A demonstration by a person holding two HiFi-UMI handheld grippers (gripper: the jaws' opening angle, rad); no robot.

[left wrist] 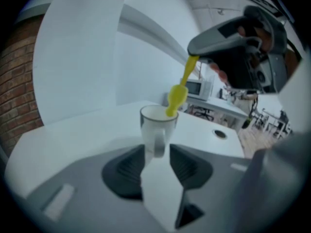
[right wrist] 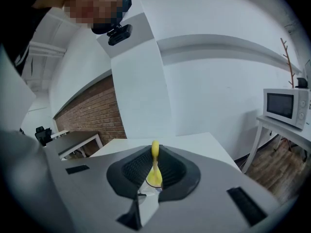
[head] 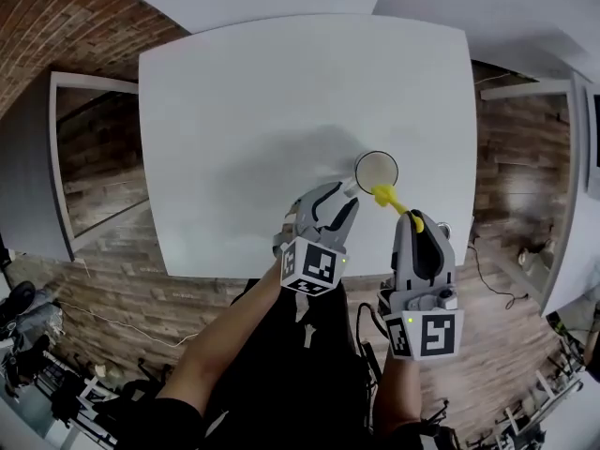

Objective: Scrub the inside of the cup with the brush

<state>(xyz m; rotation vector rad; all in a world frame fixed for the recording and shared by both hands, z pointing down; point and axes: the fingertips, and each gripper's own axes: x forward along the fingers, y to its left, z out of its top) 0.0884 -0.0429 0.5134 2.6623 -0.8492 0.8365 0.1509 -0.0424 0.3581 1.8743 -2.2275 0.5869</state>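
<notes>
Currently the left gripper (left wrist: 156, 158) stands released, jaws apart astride the handle (left wrist: 158, 142) of the white cup (left wrist: 154, 121). It should clamp there first, steadying the cup. Beyond, the right gripper (right wrist: 154, 171) pinches the yellow brush (left wrist: 177, 95), whose head is at the cup's rim, on the white table (head: 253, 111).

I can read no word, number or brand name on any of my feeds. The nearest things to signs are the black-and-white square patterns on the left marker cube (head: 310, 267) and the right marker cube (head: 432, 336), and those are coded blocks, not letters or digits. The front of the microwave (right wrist: 285, 107) on the side table is too small and too blurred for me to make out any lettering on it.
</notes>
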